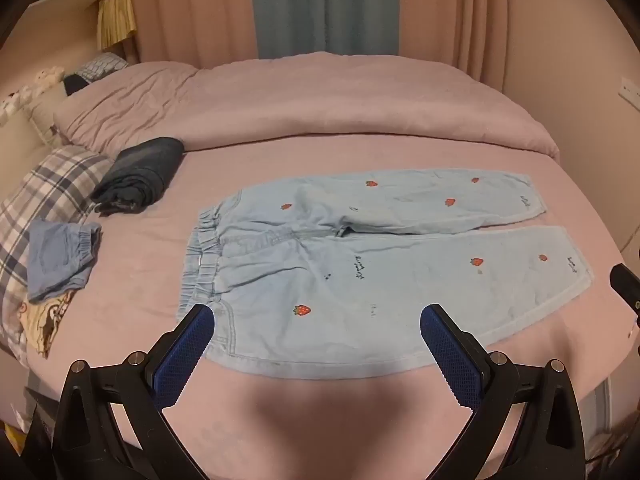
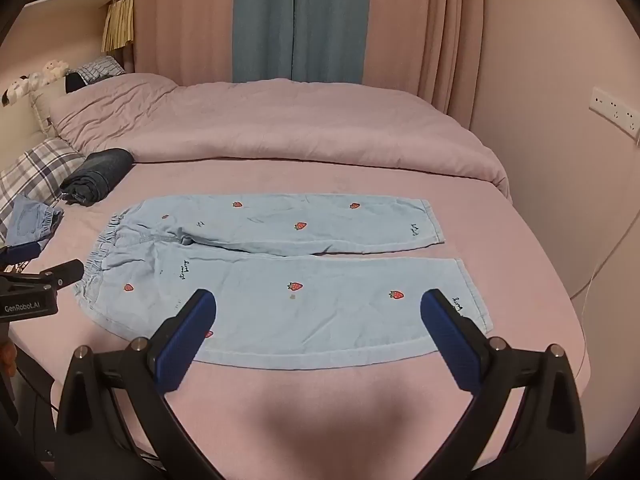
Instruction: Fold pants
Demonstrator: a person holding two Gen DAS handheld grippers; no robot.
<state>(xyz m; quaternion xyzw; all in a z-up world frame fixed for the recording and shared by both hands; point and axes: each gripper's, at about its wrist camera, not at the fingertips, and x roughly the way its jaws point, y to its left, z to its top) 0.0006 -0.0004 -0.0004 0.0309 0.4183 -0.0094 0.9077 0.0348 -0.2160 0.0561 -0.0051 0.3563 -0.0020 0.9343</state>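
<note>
Over the near edge of the bed [image 1: 132, 264], seen from the left wrist, the left gripper [image 1: 316, 316] hangs with its jaws spread wide and nothing between them. Pale blue pants [image 1: 360, 256] lie flat on the pink sheet, waistband to the left, both legs running right, laid out ready for a lengthwise fold, I'd say. A dark folded garment [image 1: 140, 176] and small blue shorts [image 1: 60, 256] sit aside near the plaid pillow [image 1: 52, 184].

From the right wrist, the right gripper [image 2: 318, 300] is likewise wide apart and empty, hovering by the nearer leg toward its cuff, while the waistband end sits before the other gripper.
</note>
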